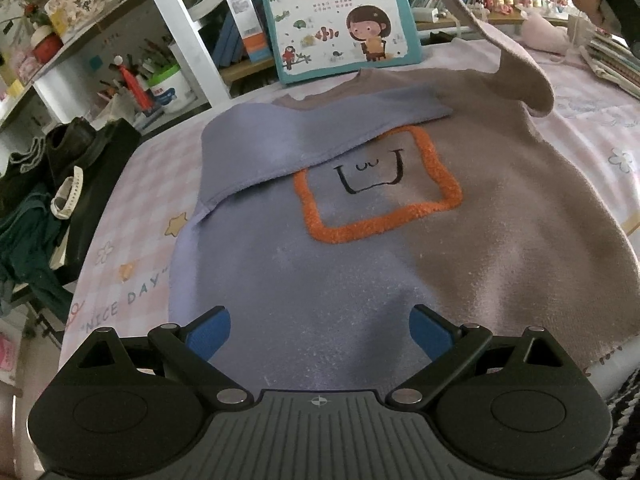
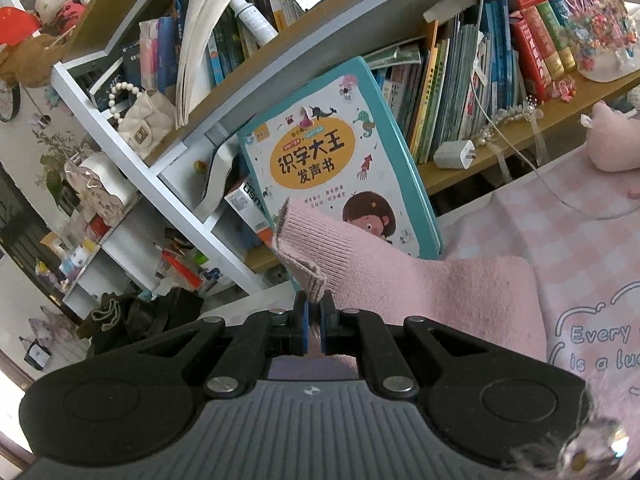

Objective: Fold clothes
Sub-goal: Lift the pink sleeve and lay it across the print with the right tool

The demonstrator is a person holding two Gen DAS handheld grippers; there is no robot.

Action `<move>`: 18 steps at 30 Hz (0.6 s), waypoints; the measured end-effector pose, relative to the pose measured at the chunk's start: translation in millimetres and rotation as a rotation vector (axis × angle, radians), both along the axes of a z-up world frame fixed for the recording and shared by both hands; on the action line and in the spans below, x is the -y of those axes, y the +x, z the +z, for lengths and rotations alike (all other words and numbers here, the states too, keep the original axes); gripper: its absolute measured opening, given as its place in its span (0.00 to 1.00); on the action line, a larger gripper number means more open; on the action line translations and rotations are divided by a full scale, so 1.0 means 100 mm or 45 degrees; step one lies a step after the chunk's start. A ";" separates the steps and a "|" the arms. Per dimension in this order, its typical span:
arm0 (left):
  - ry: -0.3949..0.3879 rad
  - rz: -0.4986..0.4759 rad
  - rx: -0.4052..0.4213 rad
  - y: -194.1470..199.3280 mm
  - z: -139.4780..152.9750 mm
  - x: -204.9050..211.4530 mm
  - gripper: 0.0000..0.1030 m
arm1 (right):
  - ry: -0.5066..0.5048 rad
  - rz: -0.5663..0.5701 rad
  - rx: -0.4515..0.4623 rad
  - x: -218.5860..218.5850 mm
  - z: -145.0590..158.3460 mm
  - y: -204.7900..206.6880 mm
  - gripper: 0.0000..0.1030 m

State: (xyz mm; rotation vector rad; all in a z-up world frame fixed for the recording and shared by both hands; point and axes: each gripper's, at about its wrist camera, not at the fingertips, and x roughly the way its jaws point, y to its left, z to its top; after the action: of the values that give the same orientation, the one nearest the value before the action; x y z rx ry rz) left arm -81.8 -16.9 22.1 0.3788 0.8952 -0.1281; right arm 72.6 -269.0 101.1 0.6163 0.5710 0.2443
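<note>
Sweater (image 1: 360, 240) flat before left gripper (image 1: 320, 332), jaws apart | right gripper (image 2: 315, 320) clamps raised sleeve cuff (image 2: 300, 256)

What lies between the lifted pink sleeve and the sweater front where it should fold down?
Nothing visible. The right hand-held gripper holds the pink sleeve by its cuff above the sweater. Only the already folded blue sleeve lies across the chest.

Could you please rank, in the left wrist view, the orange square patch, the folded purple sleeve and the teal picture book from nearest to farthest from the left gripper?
From the open left gripper:
1. Orange square patch, mid-chest of the sweater, just ahead.
2. Folded purple sleeve, laid across the chest beyond the patch, toward the left.
3. Teal picture book, propped upright past the collar, farthest.
</note>
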 end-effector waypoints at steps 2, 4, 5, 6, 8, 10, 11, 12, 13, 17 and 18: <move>0.004 -0.019 0.016 -0.02 0.01 -0.02 0.95 | -0.007 0.003 -0.007 -0.04 -0.01 0.01 0.06; 0.011 -0.050 0.038 -0.05 0.03 -0.04 0.95 | -0.015 0.009 -0.011 -0.12 -0.01 0.03 0.06; 0.015 -0.065 0.050 -0.06 0.03 -0.05 0.95 | -0.019 0.013 -0.013 -0.16 0.00 0.05 0.06; 0.019 -0.081 0.061 -0.08 0.04 -0.06 0.95 | -0.025 0.017 -0.013 -0.21 0.00 0.06 0.06; 0.022 -0.113 0.077 -0.08 0.07 -0.09 0.95 | -0.037 0.022 -0.013 -0.32 0.02 0.08 0.06; 0.016 -0.130 0.091 -0.08 0.09 -0.15 0.96 | -0.049 0.028 -0.014 -0.44 0.03 0.11 0.06; 0.018 -0.134 0.102 -0.09 0.10 -0.17 0.96 | -0.056 0.035 -0.017 -0.49 0.03 0.13 0.06; 0.021 -0.139 0.115 -0.09 0.11 -0.20 0.96 | -0.064 0.040 -0.019 -0.55 0.03 0.15 0.06; 0.024 -0.143 0.127 -0.10 0.11 -0.23 0.96 | -0.070 0.042 -0.020 -0.61 0.02 0.16 0.06; 0.038 -0.145 0.143 -0.14 0.13 -0.38 0.96 | -0.083 0.048 -0.026 -0.85 -0.01 0.24 0.06; 0.039 -0.143 0.145 -0.15 0.13 -0.42 0.96 | -0.089 0.055 -0.032 -0.92 -0.02 0.27 0.06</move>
State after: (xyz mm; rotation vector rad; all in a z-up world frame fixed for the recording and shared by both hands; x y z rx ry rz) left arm -97.1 24.8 34.9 0.4606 0.7645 -0.1941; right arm 99.5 -176.9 98.9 0.5404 0.6154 0.2564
